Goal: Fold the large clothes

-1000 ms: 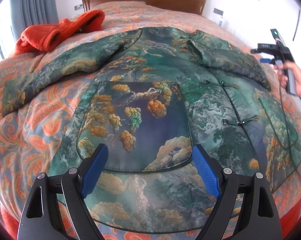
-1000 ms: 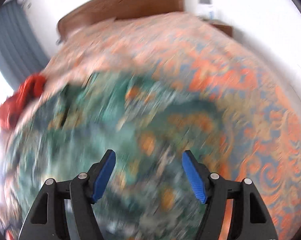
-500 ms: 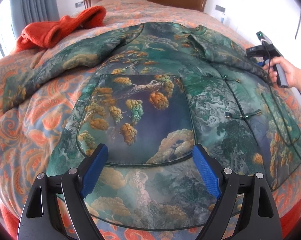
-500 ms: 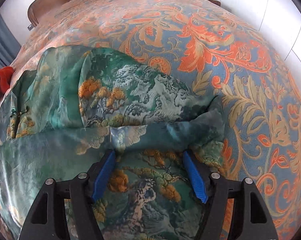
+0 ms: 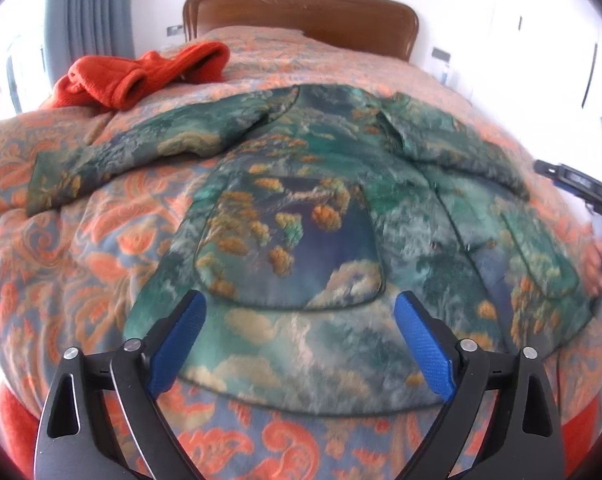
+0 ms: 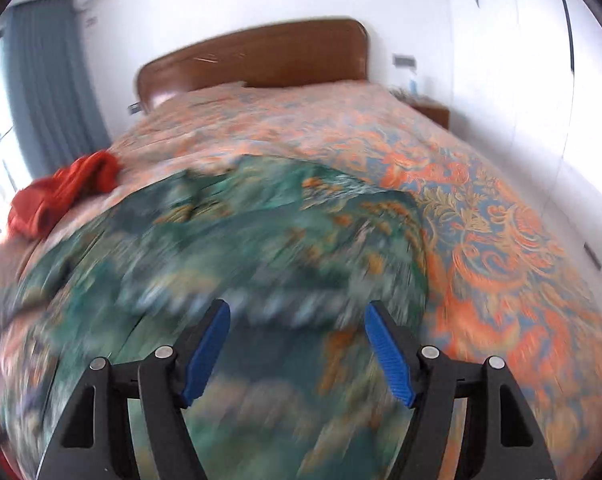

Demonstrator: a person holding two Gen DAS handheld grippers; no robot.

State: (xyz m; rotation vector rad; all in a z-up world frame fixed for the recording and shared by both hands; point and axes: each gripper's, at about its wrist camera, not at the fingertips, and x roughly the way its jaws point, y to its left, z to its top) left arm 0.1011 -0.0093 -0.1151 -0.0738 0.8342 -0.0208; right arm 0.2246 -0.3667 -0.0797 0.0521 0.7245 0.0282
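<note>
A large green jacket [image 5: 313, 216] with orange tree patterns lies spread flat on the bed, front up, left sleeve stretched out to the left, right sleeve folded across its right side. My left gripper [image 5: 297, 328] is open and empty, above the jacket's lower hem. My right gripper [image 6: 297, 344] is open and empty over the jacket [image 6: 229, 256], which is blurred in the right wrist view. The right gripper's body [image 5: 581, 184] shows at the right edge of the left wrist view.
The bed has an orange and blue patterned cover [image 5: 61, 264] and a brown wooden headboard [image 5: 301, 16]. An orange-red garment [image 5: 141, 76] lies bunched at the far left. A grey curtain [image 6: 49, 80] hangs at the left and a nightstand [image 6: 429, 110] stands at the right.
My left gripper has pulled back, so the hem's edge now shows below it. My right gripper has lifted away from the folded sleeve and swung up; its view is blurred.
</note>
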